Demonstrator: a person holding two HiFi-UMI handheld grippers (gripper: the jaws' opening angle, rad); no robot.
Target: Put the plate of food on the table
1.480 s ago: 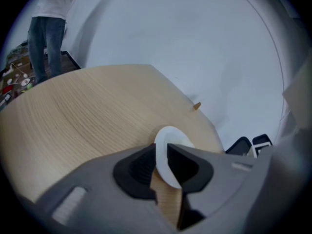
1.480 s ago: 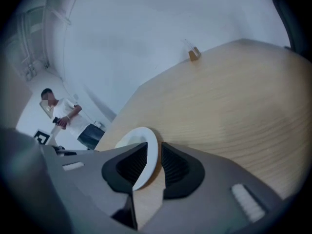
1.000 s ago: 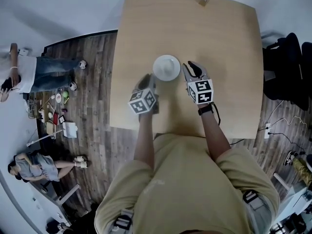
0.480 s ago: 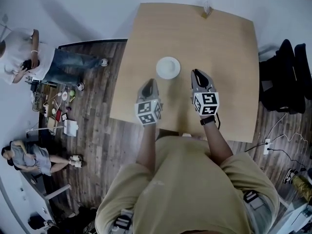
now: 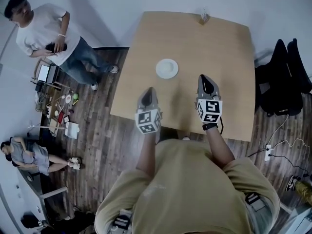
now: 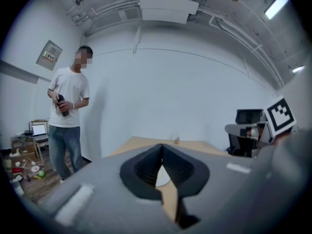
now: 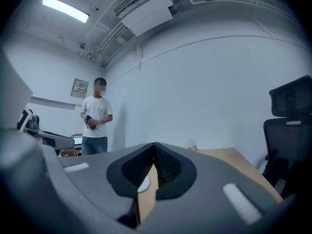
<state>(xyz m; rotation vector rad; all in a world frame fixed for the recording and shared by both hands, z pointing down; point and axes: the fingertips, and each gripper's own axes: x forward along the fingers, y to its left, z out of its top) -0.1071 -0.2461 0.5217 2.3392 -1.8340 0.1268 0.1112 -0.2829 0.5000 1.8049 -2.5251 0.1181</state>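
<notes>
A white plate (image 5: 167, 68) rests on the light wooden table (image 5: 219, 48), left of the middle. I cannot make out food on it. My left gripper (image 5: 149, 90) hovers near the table's front edge, well short of the plate, jaws closed together with nothing held. My right gripper (image 5: 205, 77) is level with it at the right, also shut and empty. In the left gripper view a sliver of the plate (image 6: 163, 177) shows through the gap under the closed tips of the left gripper (image 6: 162, 148). The right gripper view shows the plate (image 7: 144, 183) below the right gripper (image 7: 154, 146).
A small object (image 5: 204, 17) stands at the table's far edge. A person (image 5: 46, 30) stands on the wooden floor at the left, another (image 5: 27, 152) sits lower left. Floor clutter (image 5: 56, 111) lies between them. Dark chairs (image 5: 285, 77) stand right of the table.
Both grippers have drawn back from the plate toward the table's front edge. The plate stays on the table. The standing person has moved further into view at the upper left.
</notes>
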